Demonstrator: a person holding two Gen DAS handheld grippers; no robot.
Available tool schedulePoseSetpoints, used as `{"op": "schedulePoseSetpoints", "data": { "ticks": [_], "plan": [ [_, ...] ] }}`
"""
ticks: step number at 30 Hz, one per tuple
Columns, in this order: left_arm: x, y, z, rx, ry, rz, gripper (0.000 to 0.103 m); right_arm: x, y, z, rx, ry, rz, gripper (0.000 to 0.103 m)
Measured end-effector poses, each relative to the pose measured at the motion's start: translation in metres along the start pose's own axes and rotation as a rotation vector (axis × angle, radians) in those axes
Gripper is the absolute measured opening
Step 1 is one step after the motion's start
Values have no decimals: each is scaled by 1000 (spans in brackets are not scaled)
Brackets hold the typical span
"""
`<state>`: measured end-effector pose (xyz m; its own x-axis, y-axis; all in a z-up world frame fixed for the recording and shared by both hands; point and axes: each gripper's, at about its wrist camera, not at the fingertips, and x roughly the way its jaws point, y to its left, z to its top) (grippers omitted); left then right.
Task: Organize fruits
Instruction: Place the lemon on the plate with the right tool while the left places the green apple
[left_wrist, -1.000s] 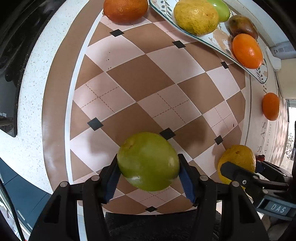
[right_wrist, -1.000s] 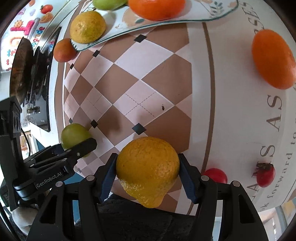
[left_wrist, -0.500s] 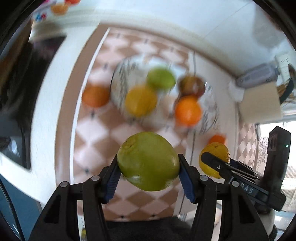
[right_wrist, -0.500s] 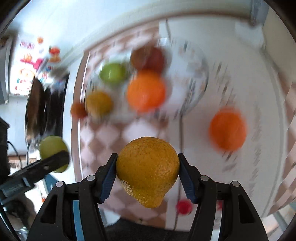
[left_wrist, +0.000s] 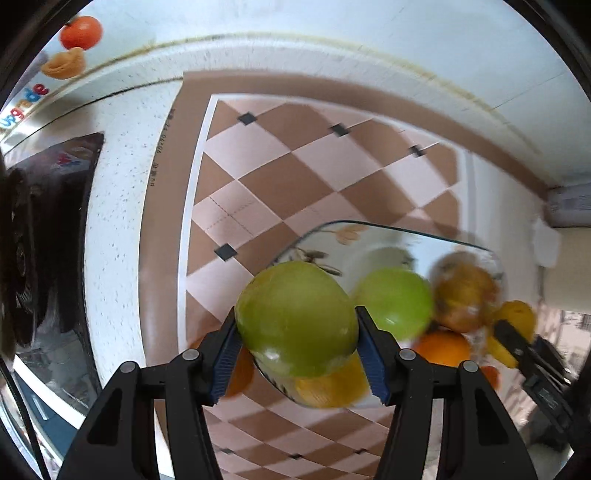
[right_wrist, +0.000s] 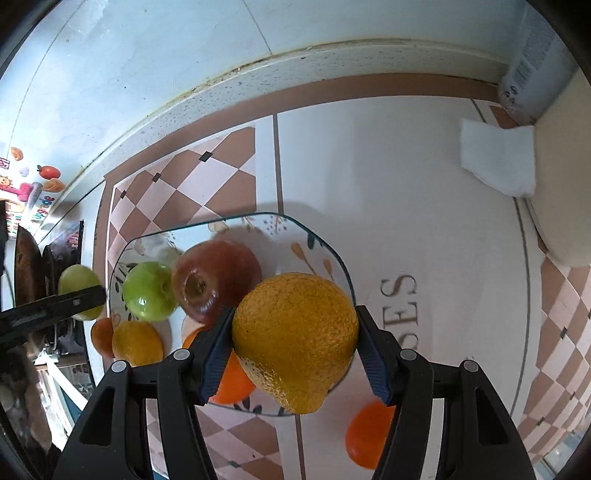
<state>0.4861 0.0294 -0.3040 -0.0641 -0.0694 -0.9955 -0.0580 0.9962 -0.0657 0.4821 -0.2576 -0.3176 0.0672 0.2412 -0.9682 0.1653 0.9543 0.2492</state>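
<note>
Left gripper (left_wrist: 297, 341) hovering above near-left edge of glass plate (left_wrist: 369, 229), blue pads clamping green fruit (left_wrist: 295, 317) off the counter. Right gripper (right_wrist: 295, 341) hanging over plate's right side, pads squeezing yellow citrus (right_wrist: 295, 332) tight. Green apple (right_wrist: 149, 291), red apple (right_wrist: 216, 280) and small yellow fruit (right_wrist: 136, 343) sitting on plate. Orange (right_wrist: 232, 380) half-hiding behind right gripper's finger. Loose orange (right_wrist: 369, 435) lying on counter, partly covered. Left view's plate contents blurring, hard to identify.

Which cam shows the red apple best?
Right wrist. The red apple sits sharp on the glass plate, beside the green apple, stem dimple visible. Left wrist shows it only as a motion-blurred brownish blob behind the plate's rim.
</note>
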Motion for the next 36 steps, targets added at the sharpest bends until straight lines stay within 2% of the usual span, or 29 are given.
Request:
{"op": "schedulePoseSetpoints", "data": {
  "ticks": [5,10,11,12,14,16,20,22,27,36],
  "plan": [
    [13,3,6,-2,30,-2,57,12,7,-2,-16,9,-16,65],
    [11,-1,9,4,18,9,57,22,14,-6,-30,20,-45,66],
    [11,-1,10,2,19,7,57,24,16,-5,-31,22,-43,67],
    [12,-1,10,-3,21,-3,57,24,17,-5,-31,20,-36,74],
    [12,1,13,-20,24,-20,63,22,18,-3,-32,3,-43,83],
    [12,4,16,-28,28,-19,84,17,20,-3,-35,-11,-48,83],
    [6,8,16,-41,15,-23,86,9,23,-5,-46,-15,-59,92],
    [-2,7,13,-34,1,-21,86,6,26,-7,-59,-19,-78,92],
    [-22,2,-13,3,-81,73,86,-6,45,-22,-126,-61,-161,92],
    [-57,-9,-78,1,-188,73,86,-32,60,-67,-145,-86,-177,92]
  ]
}}
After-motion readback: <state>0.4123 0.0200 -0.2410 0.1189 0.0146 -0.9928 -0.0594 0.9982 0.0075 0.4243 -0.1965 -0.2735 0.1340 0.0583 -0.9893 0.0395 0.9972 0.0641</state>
